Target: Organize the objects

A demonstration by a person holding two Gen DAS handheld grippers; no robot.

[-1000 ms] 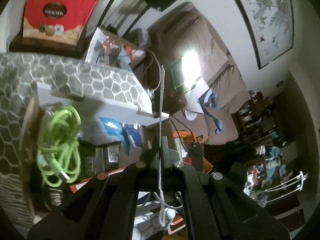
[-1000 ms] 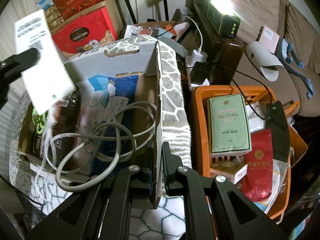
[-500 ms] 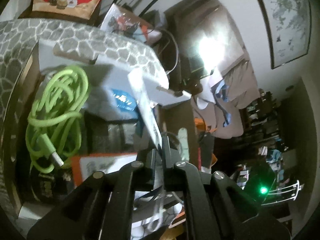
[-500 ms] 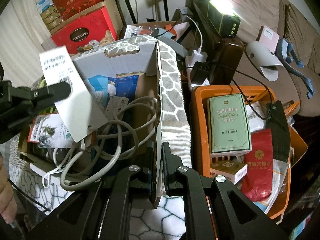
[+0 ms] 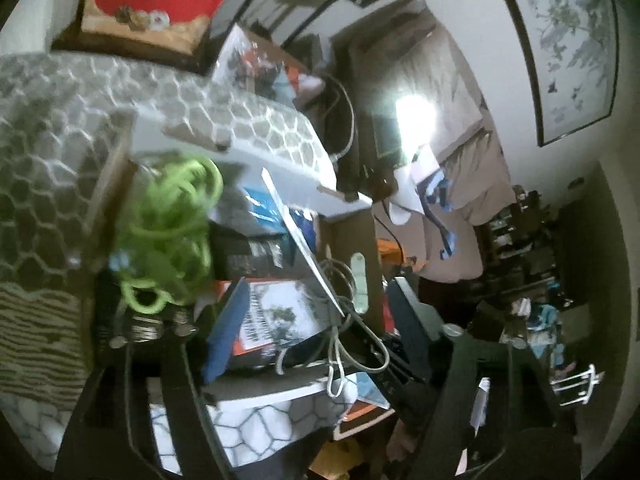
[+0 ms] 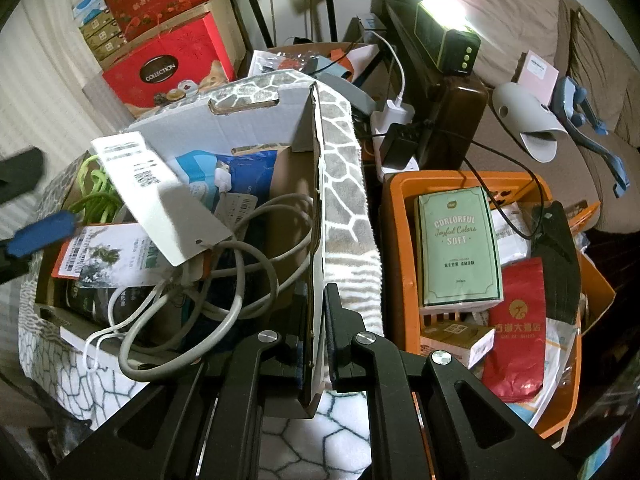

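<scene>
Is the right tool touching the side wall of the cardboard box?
Touching. The right wrist view shows the right tool shut on the cardboard box wall, with one finger pressed against each face of the wall.

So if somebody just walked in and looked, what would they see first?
Probably the bright light glowing at the back, on a dark stand by the brown sofa. Next, the big cardboard box in the middle, stuffed with a lime-green cable, grey cords and a white card lying on top. Right beside it sits an orange crate holding a mint-green packet and a red pouch.
</scene>
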